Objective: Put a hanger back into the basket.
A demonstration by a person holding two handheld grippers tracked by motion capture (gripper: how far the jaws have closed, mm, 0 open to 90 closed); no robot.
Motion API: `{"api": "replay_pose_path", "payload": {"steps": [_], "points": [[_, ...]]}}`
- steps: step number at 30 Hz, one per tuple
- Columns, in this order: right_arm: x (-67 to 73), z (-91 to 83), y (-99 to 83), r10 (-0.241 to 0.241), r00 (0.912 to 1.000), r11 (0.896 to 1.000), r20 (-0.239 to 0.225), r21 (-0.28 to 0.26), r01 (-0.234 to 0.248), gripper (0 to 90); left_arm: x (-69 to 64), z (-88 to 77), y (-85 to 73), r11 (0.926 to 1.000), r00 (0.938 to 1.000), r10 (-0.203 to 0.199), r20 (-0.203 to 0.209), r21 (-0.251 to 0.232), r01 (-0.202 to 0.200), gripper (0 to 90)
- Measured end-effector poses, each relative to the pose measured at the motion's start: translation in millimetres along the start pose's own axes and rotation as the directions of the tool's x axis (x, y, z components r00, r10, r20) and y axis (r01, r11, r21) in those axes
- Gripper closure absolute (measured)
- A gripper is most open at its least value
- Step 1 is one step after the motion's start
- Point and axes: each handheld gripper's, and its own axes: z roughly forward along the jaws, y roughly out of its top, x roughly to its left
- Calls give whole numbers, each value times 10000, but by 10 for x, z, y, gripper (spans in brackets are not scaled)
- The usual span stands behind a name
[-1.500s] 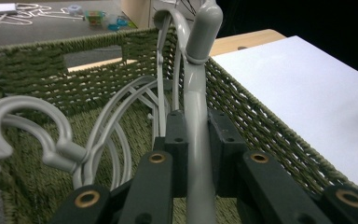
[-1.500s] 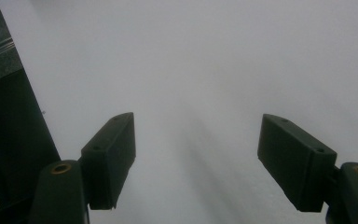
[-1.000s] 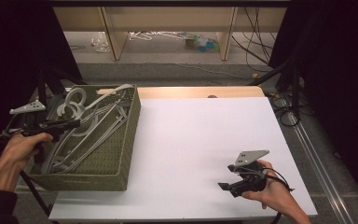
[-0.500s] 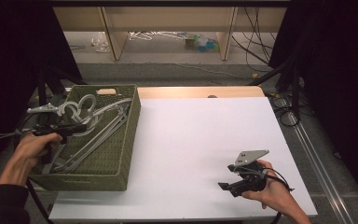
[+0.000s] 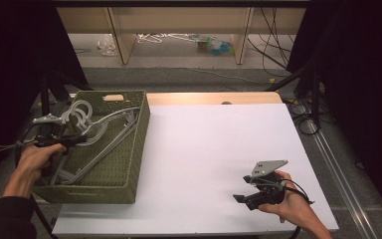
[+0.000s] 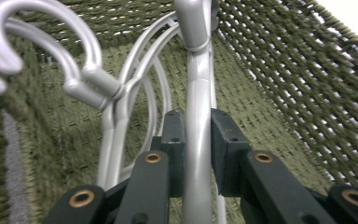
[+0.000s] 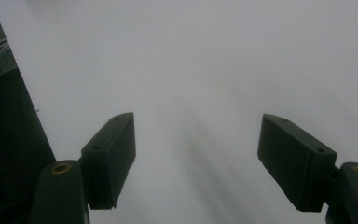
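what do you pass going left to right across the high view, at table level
left gripper → green basket of grey hangers → white table top → right gripper

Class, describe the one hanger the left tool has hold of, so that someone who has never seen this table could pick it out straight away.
Start at the green woven basket at the left edge of the white table; a heap of grey plastic hangers lies in it. The held hanger is the one whose straight neck runs between the jaws of the left tool, just below its hook. The other hangers lie loose, with nothing gripping them.
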Motion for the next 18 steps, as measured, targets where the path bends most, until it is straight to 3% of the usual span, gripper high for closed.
{"api": "replay_pose_path", "payload": {"steps": [3, 4, 9, 11, 12, 13, 14, 18], "points": [[-3, 1, -3, 7, 10000, 10000, 10, 30, -7, 284, 22, 4, -32, 9997, 9998, -193, -108, -145, 191, 751], [6, -7, -1, 155, 9999, 9998, -50, 108, -155, 284, 36, 1, -36, 9999, 9998, -101, -171, -41, 100, 746], [4, 2, 2, -30, 10000, 10000, 31, -58, 30, 284, 50, 9, -31, 10000, 9974, -52, -714, 59, 56, 726], [15, -7, 0, 115, 9999, 9999, 6, 29, -115, 284, 46, 12, -39, 9997, 9899, 124, -1414, 236, -92, 735], [13, -6, -1, 125, 9999, 9999, 11, -5, -125, 284, 74, -6, -46, 9984, 9879, 305, -1521, 515, -229, 731], [-3, 0, -1, -20, 10000, 9999, 59, -101, 20, 284, 105, -33, -54, 9970, 9877, 428, -1506, 705, -324, 733], [8, -7, -5, 150, 9999, 9999, 30, 11, -150, 284, 97, -19, -70, 9996, 9884, -29, -1519, 264, 70, 733], [2, -2, -8, 78, 9999, 10000, 65, -23, -77, 284, 64, -67, -58, 9999, 9908, 57, -1354, 139, -39, 723]]}}
